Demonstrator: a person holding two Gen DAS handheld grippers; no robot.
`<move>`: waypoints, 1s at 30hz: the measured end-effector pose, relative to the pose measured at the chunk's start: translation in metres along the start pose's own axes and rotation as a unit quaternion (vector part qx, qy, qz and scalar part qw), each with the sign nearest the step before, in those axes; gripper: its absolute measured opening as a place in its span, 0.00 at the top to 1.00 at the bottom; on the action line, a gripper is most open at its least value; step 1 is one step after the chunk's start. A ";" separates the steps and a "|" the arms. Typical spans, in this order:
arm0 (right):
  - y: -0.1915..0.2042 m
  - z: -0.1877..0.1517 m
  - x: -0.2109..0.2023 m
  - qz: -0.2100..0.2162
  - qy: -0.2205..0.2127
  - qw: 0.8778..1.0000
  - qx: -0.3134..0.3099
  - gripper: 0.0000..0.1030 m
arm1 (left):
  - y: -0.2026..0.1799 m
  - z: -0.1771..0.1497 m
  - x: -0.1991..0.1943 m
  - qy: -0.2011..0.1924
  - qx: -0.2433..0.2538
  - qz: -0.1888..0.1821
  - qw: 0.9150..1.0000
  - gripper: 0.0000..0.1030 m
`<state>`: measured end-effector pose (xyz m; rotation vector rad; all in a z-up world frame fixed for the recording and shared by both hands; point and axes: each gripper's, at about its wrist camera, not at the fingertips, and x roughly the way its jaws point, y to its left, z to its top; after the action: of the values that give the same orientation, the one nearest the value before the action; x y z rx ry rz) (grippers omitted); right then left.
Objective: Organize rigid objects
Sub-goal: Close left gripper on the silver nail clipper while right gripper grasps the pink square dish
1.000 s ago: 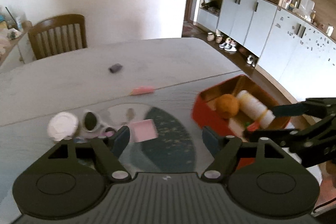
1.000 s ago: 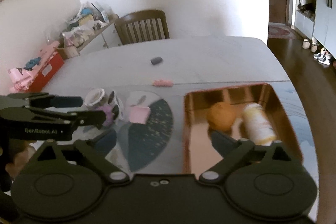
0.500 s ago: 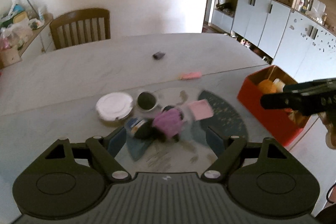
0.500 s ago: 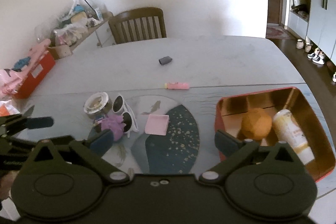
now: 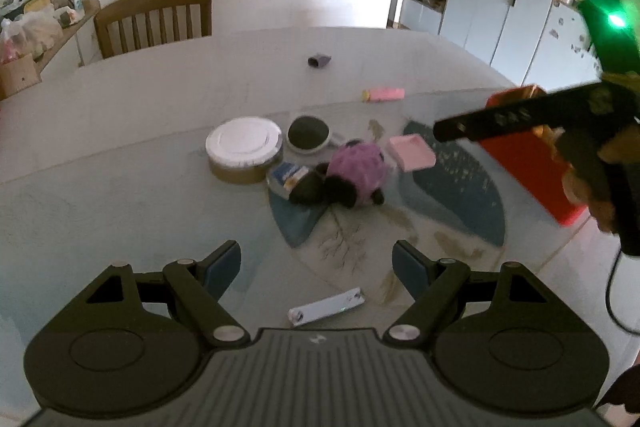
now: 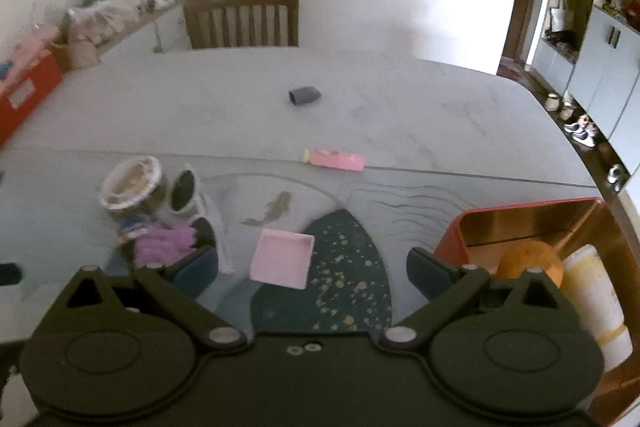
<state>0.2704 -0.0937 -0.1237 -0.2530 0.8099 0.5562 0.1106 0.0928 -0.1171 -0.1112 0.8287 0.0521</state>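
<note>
A red tin [image 6: 532, 223] with a gold inside stands at the table's right edge and holds an orange [image 6: 528, 259] and a cream bottle [image 6: 596, 299]; the tin also shows in the left wrist view [image 5: 524, 159]. Loose on the glass mat lie a pink square box [image 6: 282, 263], a purple ball [image 5: 358, 167], sunglasses [image 5: 308, 133], a round white-lidded tin [image 5: 244, 147] and a white stick [image 5: 326, 306]. My left gripper [image 5: 316, 267] is open and empty above the mat's near side. My right gripper [image 6: 312, 267] is open and empty, hovering near the pink box.
A pink tube [image 6: 334, 159] and a small dark block [image 6: 304, 95] lie farther back on the grey table [image 6: 400, 107]. A wooden chair [image 6: 244, 17] stands behind it. Cabinets [image 5: 500, 23] line the right wall. A cluttered shelf [image 6: 120, 3] is at the back left.
My left gripper has pulled back and swung left, away from the red tin, so the clutter is now centred. My right gripper has also moved left from over the tin toward the pink box.
</note>
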 end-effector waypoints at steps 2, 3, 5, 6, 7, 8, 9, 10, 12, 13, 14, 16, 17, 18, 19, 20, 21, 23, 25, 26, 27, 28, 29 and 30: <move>0.003 0.000 0.010 -0.009 0.007 1.000 -0.002 0.04 | 0.002 -0.005 0.003 0.004 0.002 -0.006 1.000 0.20; 0.004 0.000 0.015 -0.009 0.011 1.000 -0.004 0.05 | 0.002 -0.007 0.005 0.007 0.005 -0.006 1.000 0.20; 0.006 0.002 0.023 -0.016 0.019 1.000 -0.006 0.06 | 0.002 -0.011 0.009 0.010 0.012 -0.005 1.000 0.20; 0.006 0.001 0.028 -0.017 0.023 1.000 -0.005 0.07 | 0.003 -0.013 0.011 0.012 0.015 -0.006 1.000 0.20; 0.006 0.001 0.031 -0.017 0.027 0.999 -0.004 0.08 | 0.003 -0.015 0.012 0.013 0.017 -0.006 1.000 0.20; 0.007 0.001 0.035 -0.019 0.032 0.999 -0.002 0.09 | 0.004 -0.017 0.015 0.015 0.019 -0.005 1.000 0.20; 0.007 0.001 0.039 -0.021 0.036 0.999 -0.002 0.10 | 0.005 -0.018 0.017 0.016 0.020 -0.004 1.000 0.20; 0.008 0.001 0.042 -0.021 0.040 0.999 -0.002 0.13 | 0.005 -0.020 0.019 0.016 0.020 -0.005 1.000 0.20; 0.009 0.001 0.046 -0.022 0.044 0.999 -0.005 0.14 | 0.006 -0.022 0.022 0.018 0.022 -0.005 1.000 0.20; 0.010 0.001 0.047 -0.023 0.045 0.999 -0.005 0.15 | 0.005 -0.023 0.023 0.017 0.027 -0.006 0.999 0.20; 0.011 0.001 0.049 -0.024 0.048 0.999 -0.005 0.18 | 0.004 -0.024 0.025 0.016 0.034 -0.001 0.999 0.20; 0.010 0.000 0.051 -0.025 0.052 0.998 -0.002 0.23 | 0.004 -0.025 0.027 0.018 0.040 -0.001 0.999 0.21; 0.010 0.000 0.052 -0.025 0.054 0.998 -0.001 0.24 | 0.004 -0.026 0.029 0.020 0.041 -0.002 0.999 0.24; 0.010 0.001 0.053 -0.022 0.055 0.998 0.001 0.25 | 0.004 -0.026 0.030 0.022 0.043 -0.005 0.999 0.29; 0.010 0.001 0.053 -0.020 0.054 0.998 0.002 0.26 | 0.004 -0.026 0.031 0.024 0.046 -0.005 0.999 0.32; 0.010 0.001 0.054 -0.020 0.054 0.998 0.002 0.26 | 0.003 -0.027 0.032 0.026 0.048 -0.005 0.998 0.37; 0.010 0.002 0.054 -0.018 0.054 0.998 0.002 0.26 | 0.003 -0.028 0.033 0.029 0.050 -0.008 0.998 0.41; 0.009 0.002 0.055 -0.014 0.054 0.998 0.005 0.29 | 0.003 -0.029 0.033 0.032 0.052 -0.013 0.998 0.44; 0.009 0.002 0.055 -0.011 0.053 0.999 0.007 0.30 | 0.001 -0.031 0.033 0.030 0.059 -0.011 0.998 0.49; 0.009 0.003 0.055 -0.010 0.052 0.999 0.006 0.32 | 0.001 -0.031 0.032 0.030 0.064 -0.010 0.997 0.53; 0.010 0.003 0.056 -0.008 0.050 0.999 0.003 0.34 | 0.000 -0.032 0.031 0.029 0.067 -0.010 0.997 0.58; 0.010 0.003 0.055 -0.007 0.049 0.999 0.002 0.36 | -0.001 -0.032 0.031 0.029 0.070 -0.011 0.997 0.62; 0.011 0.003 0.055 -0.006 0.049 0.999 0.002 0.39 | -0.003 -0.032 0.030 0.029 0.073 -0.012 0.997 0.66; 0.011 0.003 0.054 -0.006 0.048 0.999 0.001 0.42 | -0.004 -0.032 0.030 0.030 0.076 -0.013 0.997 0.70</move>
<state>0.2966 -0.0636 -0.1621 -0.2829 0.9012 0.5354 0.1078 0.0848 -0.1601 0.0206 0.8872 -0.0394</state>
